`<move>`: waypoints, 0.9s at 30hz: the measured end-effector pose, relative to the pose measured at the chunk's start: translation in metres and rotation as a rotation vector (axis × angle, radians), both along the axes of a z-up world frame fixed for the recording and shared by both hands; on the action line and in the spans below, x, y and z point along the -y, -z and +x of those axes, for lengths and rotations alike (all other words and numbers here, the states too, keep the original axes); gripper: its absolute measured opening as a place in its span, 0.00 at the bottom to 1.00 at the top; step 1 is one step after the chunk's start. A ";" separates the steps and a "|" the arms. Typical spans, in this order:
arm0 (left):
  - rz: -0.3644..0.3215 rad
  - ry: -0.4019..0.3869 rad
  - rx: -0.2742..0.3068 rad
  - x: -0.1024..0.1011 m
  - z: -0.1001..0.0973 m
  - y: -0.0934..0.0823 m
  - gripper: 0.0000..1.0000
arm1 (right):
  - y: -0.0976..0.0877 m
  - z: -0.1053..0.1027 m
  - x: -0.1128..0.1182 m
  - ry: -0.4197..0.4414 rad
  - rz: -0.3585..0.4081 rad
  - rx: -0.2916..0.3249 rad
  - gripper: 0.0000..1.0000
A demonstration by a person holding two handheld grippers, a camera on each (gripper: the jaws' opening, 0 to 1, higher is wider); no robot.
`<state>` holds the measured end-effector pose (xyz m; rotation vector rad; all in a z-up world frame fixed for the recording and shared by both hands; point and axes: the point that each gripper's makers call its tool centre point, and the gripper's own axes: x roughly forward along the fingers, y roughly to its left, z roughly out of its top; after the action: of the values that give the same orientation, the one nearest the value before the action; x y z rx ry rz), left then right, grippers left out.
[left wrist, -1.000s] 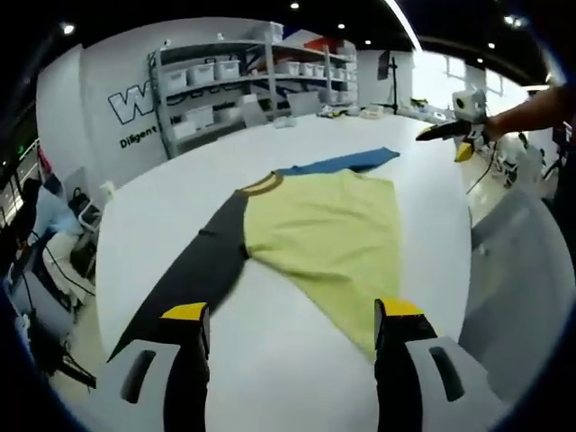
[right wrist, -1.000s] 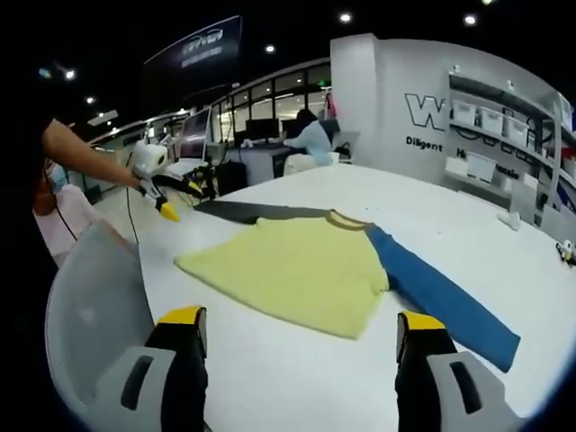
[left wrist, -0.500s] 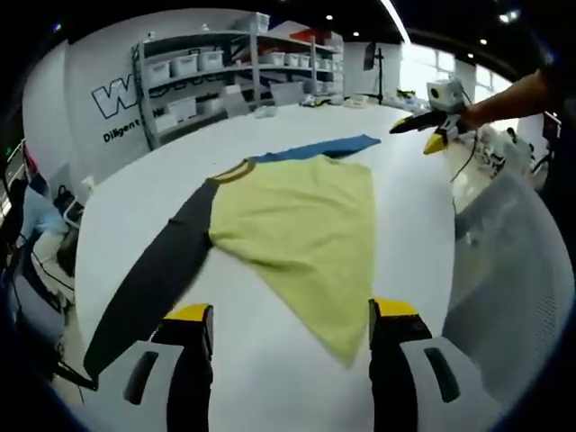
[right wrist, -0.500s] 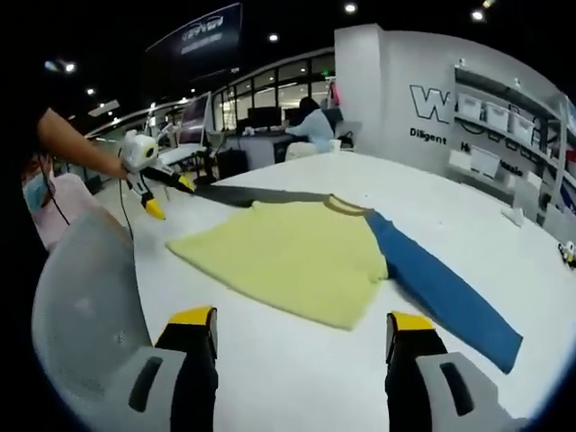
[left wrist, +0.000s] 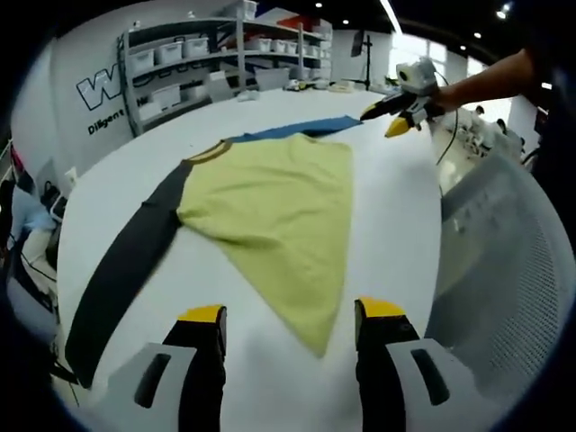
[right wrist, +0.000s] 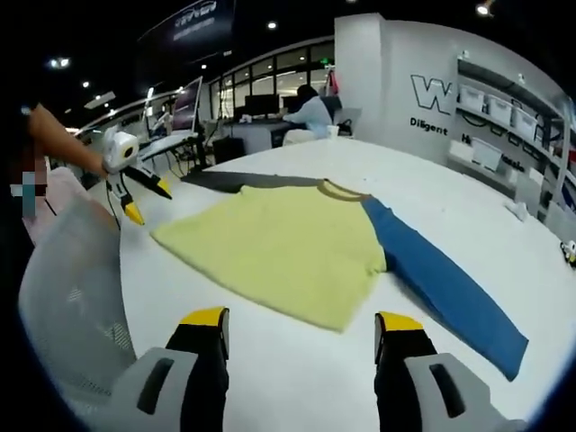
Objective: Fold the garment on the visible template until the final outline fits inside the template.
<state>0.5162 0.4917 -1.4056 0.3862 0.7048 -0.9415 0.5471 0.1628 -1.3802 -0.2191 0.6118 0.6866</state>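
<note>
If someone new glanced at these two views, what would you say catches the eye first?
The yellow long-sleeved shirt spread flat mid-table stands out, with one black sleeve and one blue sleeve stretched out to opposite sides. Both yellow-tipped grippers, left and right, hang open above the white round table, gripping nothing.

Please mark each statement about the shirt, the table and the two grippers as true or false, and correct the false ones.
1. The shirt lies spread flat on the white table. True.
2. Both sleeves are blue. False: one sleeve is blue, the other sleeve is dark grey.
3. The left gripper is clamped on the hem. False: its jaws are open and hold nothing; the yellow hem corner lies just beyond them.
4. The right gripper is open and empty. True.
5. The shirt body is yellow. True.
6. The shirt is already folded in half. False: both sleeves are stretched out to the sides.
</note>
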 end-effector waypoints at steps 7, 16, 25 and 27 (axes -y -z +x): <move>0.063 0.083 -0.046 0.004 -0.024 0.019 0.37 | 0.018 0.006 -0.003 -0.019 -0.025 -0.033 0.55; 0.110 0.100 -0.067 0.002 -0.030 0.031 0.22 | 0.041 0.015 -0.004 -0.014 -0.053 -0.072 0.51; 0.115 0.071 -0.098 0.002 -0.028 0.037 0.05 | 0.056 0.015 -0.004 -0.014 -0.072 -0.123 0.52; 0.098 0.022 -0.152 0.001 -0.027 0.037 0.03 | 0.056 0.014 -0.004 -0.016 -0.073 -0.122 0.51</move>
<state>0.4888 0.4902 -1.4427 0.4126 0.8889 -0.9662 0.5613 0.1671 -1.4363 -0.2516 0.7537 0.6974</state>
